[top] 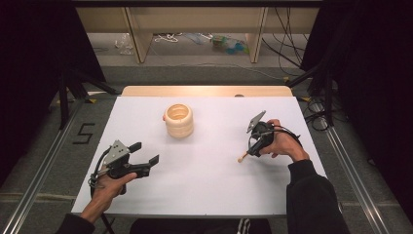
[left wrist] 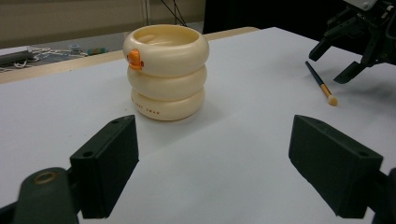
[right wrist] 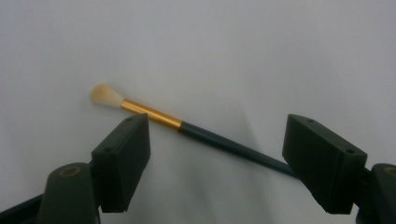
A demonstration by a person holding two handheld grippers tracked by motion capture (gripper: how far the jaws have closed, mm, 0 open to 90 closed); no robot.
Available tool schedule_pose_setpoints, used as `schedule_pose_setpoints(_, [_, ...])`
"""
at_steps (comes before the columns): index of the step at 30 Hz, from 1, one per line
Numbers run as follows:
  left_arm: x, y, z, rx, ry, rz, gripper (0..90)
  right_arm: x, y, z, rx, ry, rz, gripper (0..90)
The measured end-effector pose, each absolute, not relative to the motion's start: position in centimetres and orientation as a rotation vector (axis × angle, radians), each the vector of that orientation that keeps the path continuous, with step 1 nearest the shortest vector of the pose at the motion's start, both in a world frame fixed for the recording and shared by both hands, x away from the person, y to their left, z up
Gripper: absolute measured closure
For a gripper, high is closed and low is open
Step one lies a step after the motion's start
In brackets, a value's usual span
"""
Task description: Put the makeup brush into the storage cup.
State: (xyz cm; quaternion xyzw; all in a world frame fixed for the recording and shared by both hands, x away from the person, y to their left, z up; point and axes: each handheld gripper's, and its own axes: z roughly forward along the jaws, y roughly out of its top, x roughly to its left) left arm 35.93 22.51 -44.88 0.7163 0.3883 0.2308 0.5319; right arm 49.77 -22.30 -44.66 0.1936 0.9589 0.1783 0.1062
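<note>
Paintbrush (right wrist: pixel 187 128) lies flat on the white table (top: pixel 209 180) under the right gripper (right wrist: pixel 215 154), whose jaws stand spread wide astride its dark handle without pinching it. The right gripper view shows the pale bristles and gold ferrule. Left gripper (top: pixel 146 153) hovers empty, jaws spread; its view shows an orange knob on the cream ringed pot (left wrist: pixel 166 72) beyond.

left gripper (top: pixel 146 153): jaws wide apart | right gripper (top: pixel 248 155): jaws wide, pointing down
</note>
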Motion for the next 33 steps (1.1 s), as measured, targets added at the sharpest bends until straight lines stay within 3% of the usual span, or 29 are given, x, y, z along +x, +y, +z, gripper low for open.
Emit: schedule_pose_setpoints(33, [35.9,22.5,-44.9,1.704,0.93,0.548,15.6,50.6,-22.2,-45.9,0.52,2.892,0.442,28.8])
